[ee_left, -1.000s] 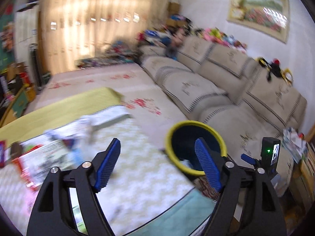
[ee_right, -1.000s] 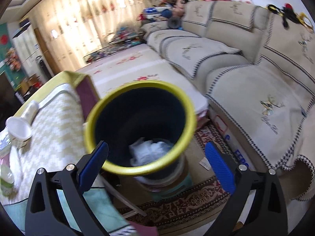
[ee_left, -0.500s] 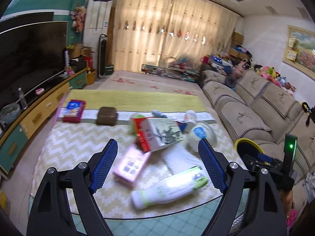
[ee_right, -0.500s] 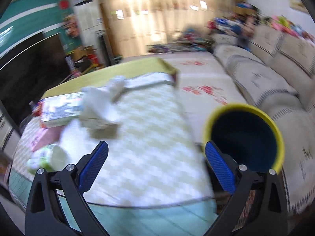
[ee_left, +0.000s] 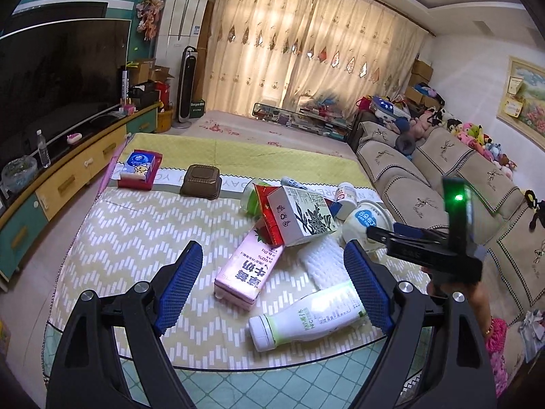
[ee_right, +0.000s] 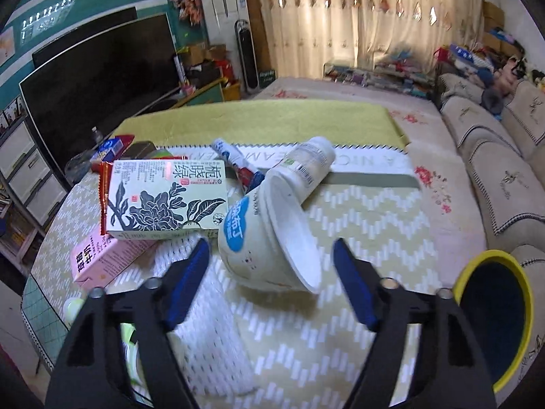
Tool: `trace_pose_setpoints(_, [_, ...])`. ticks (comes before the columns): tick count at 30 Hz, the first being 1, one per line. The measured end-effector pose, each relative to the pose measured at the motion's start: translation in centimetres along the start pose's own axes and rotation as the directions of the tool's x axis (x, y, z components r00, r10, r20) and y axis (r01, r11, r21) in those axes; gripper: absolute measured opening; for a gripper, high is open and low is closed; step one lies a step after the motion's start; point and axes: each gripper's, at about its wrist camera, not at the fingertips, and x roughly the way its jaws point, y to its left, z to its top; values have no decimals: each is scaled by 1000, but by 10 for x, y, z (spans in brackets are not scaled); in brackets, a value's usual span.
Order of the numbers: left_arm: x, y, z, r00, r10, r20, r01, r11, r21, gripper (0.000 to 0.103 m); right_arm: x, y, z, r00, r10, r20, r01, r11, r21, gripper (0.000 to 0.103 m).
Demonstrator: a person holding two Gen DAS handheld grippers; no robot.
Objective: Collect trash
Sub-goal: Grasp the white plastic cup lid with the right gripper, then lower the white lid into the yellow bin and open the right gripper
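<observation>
Right claw (ee_right: 269, 279) spread wide, empty, lined up on tipped cup (ee_right: 269, 242).
Cup lies dead ahead between its fingers, mouth facing right toward the bin (ee_right: 494, 320); bin contents unseen. Left claw (ee_left: 272, 289) likewise spread, over pink carton (ee_left: 250, 269) and bottle (ee_left: 306, 318) on bench (ee_left: 136, 238).

This is a living room in a home. A big black TV (ee_left: 61, 68) stands at 10 o'clock. Long curtains (ee_left: 306, 51) hang at 12 o'clock. A soft sofa (ee_left: 442, 177) with toys sits at 2 o'clock, beside a low table (ee_left: 136, 231).
</observation>
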Motion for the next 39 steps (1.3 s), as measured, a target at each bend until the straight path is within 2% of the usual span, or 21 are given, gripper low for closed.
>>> trace_pose_setpoints(5, [4,1,-3,1000,-3,-5,3,1000,-1,84,8,11,2,999,45,-24,-46,999,-18,42])
trace_pose_setpoints(7, [6,1,-5,1000,-4,-10,4,1000,-2,84,9,16,-1,995,94,-36,-95,995,-25,27])
trace_pose_setpoints(10, [11,-2,-7,1000,-7,-19,7,1000,0,84,11,23,-3,993,109,-41,-111,993,-39,10])
trace_pose_setpoints(12, [13,-4,-7,1000,-9,-22,9,1000,5,84,11,25,-5,994,102,-39,-104,994,-38,5])
trace_pose_setpoints(21, [12,-11,-10,1000,-18,-18,19,1000,20,84,-19,11,-13,994,107,30,-107,994,3,5])
trace_pose_setpoints(25, [16,-13,-12,999,-26,-27,27,999,27,84,-37,-4,-18,996,75,55,-76,997,20,5])
trace_pose_setpoints(32, [19,-17,-12,999,-30,-31,31,999,37,84,-57,-61,-34,995,-76,66,69,993,98,5])
trace_pose_setpoints(35, [20,-18,-13,999,-31,-33,32,999,38,84,-62,-98,-43,987,-152,51,141,976,168,5])
trace_pose_setpoints(39, [25,-25,-13,998,-37,-47,39,998,54,84,-65,-142,-59,965,-263,13,253,940,230,5])
